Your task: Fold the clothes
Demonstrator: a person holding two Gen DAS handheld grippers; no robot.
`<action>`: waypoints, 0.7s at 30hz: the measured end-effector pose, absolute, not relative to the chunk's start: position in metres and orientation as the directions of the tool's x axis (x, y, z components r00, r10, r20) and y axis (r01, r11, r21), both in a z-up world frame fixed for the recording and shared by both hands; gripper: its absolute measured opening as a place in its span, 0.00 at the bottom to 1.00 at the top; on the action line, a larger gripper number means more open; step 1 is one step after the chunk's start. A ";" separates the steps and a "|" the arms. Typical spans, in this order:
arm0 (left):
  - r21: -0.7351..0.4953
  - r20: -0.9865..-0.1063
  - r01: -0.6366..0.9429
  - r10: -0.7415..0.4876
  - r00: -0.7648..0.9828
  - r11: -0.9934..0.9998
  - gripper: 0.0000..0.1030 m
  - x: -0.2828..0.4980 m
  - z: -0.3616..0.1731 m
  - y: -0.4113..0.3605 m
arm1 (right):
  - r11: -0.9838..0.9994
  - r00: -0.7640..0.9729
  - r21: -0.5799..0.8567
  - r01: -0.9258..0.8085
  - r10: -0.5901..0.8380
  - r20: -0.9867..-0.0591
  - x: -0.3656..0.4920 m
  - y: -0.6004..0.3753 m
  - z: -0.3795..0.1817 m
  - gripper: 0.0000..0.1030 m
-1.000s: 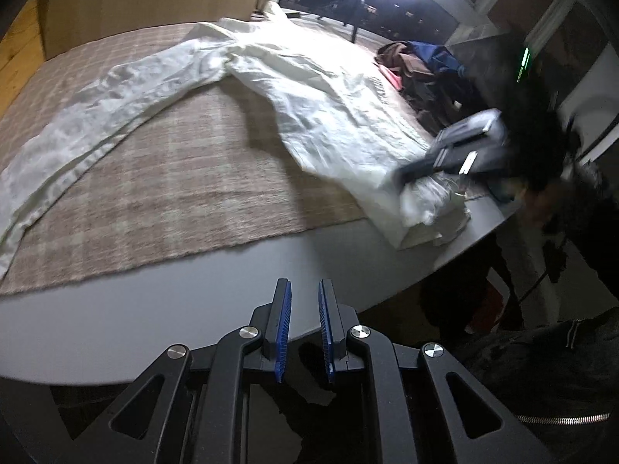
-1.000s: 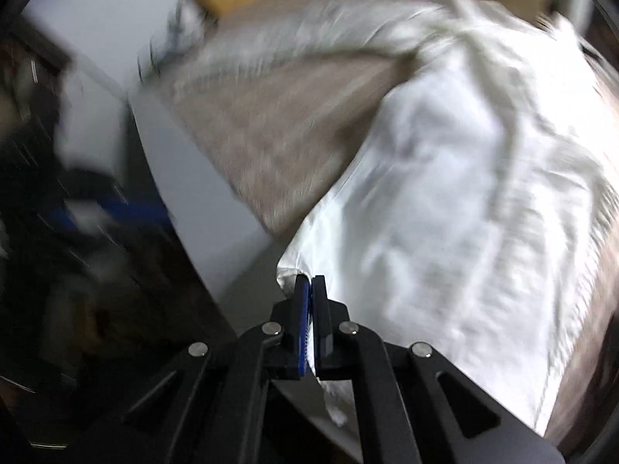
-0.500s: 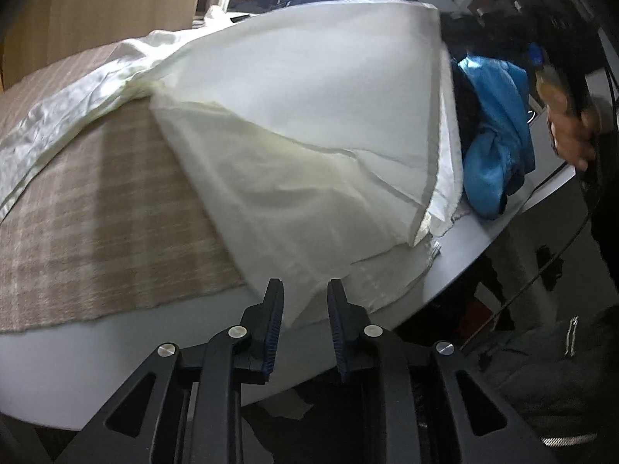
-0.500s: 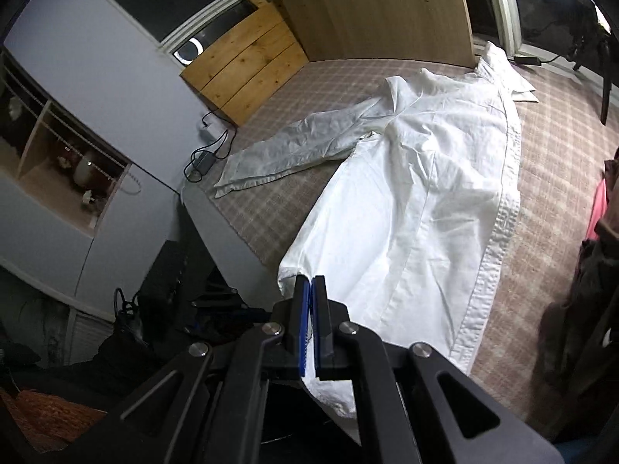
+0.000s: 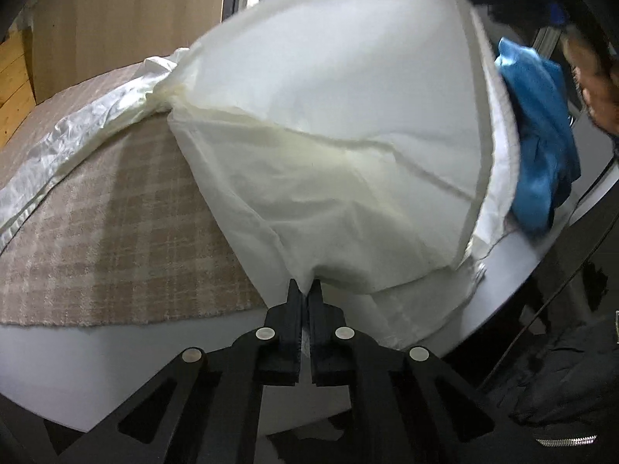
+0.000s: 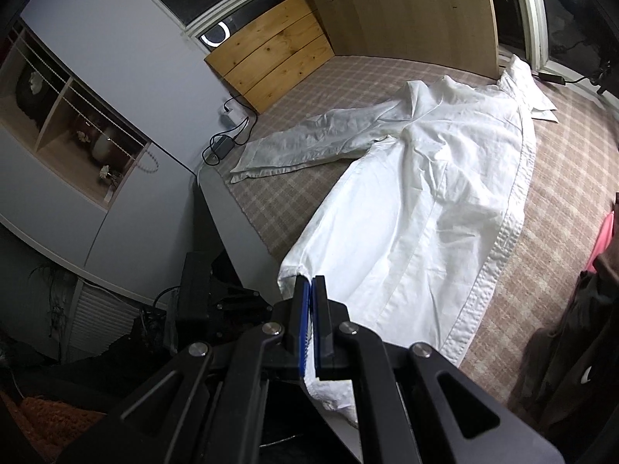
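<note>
Both tongs, left tongs [image 5: 305, 290] and right tongs [image 6: 309, 286], clamped on white shirt [image 6: 418, 208] hem corners, lifted off the checked cloth [image 6: 561, 232] to fold over.

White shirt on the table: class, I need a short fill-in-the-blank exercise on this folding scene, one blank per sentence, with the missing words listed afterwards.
1. The white shirt lies on a beige cloth with a ____ pattern.
2. Both the left tool and the right tool are shut on the shirt's ____ edge.
3. Beside the lifted shirt lies a crumpled garment coloured ____.

Missing words: plaid; bottom; blue
</note>
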State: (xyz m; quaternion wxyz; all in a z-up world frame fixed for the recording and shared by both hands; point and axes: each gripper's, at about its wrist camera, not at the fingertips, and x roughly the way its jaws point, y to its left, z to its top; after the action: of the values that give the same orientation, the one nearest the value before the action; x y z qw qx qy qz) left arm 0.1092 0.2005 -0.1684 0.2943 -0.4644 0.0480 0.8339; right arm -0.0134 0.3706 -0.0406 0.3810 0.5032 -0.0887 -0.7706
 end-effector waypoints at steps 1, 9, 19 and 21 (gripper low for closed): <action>-0.188 -0.795 -0.530 0.445 -0.412 -0.827 0.02 0.111 -0.164 0.198 | -0.693 -0.202 0.523 0.496 -0.678 -0.706 -0.013 0.372 -0.040 0.02; -0.309 -0.724 -0.398 0.486 -0.490 -0.863 0.02 0.125 -0.148 0.140 | -0.662 -0.176 0.527 0.534 -0.696 -0.696 -0.007 0.357 -0.026 0.02; -0.341 -0.764 -0.359 0.479 -0.432 -0.869 0.02 0.121 -0.179 0.126 | -0.729 -0.113 0.411 0.548 -0.551 -0.827 -0.003 0.317 -0.078 0.02; -0.340 -0.765 -0.366 0.481 -0.428 -0.866 0.02 0.120 -0.179 0.126 | -0.776 -0.120 0.389 0.496 -0.505 -0.854 0.003 0.330 -0.092 0.04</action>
State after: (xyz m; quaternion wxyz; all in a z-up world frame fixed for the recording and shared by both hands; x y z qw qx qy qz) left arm 0.1197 0.1258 -0.1794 0.2513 -0.4722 -0.0610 0.8427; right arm 0.0031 0.3303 -0.0916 0.3343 0.5727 -0.0043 -0.7485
